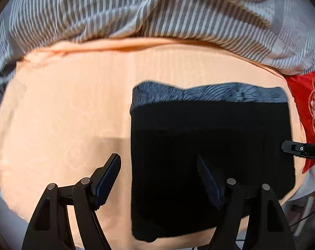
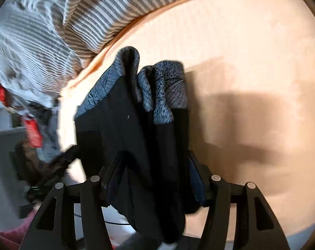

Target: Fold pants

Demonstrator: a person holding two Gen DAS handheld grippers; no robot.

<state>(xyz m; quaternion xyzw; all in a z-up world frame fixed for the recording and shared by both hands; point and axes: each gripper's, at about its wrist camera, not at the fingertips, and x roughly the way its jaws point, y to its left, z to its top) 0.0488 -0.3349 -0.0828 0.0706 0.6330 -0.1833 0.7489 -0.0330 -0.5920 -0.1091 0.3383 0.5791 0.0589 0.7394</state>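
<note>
**Folded pants could come undone as the claws let go**

The pants lie as a black, folded rectangle on the peach sheet of the bed. Their grey patterned waistband faces the far edge, where the striped duvet is bunched. The stack sits toward the side of the bed with the red cushion.

The left claw stands wide and holds nothing. It hovers over the stack's edge, one finger above bare sheet and the other above the black cloth.

The right claw is at the opposite edge, with the layered cloth filling the gap between its fingers. Whether the pads press on the cloth or only flank it I cannot tell.

The main risk, as I judge it, sits at the right claw. If it pulls away while cloth clings to a pad, the top layers would drag along and the fold would slide open or skew.

In the right wrist view the layers already look loosely stacked, with the waistband parts gaping. A small tug could spill them.

A low sweep by the left claw could also catch the near edge and rumple it. The soft sheet may wrinkle beneath and tilt the stack.
</note>
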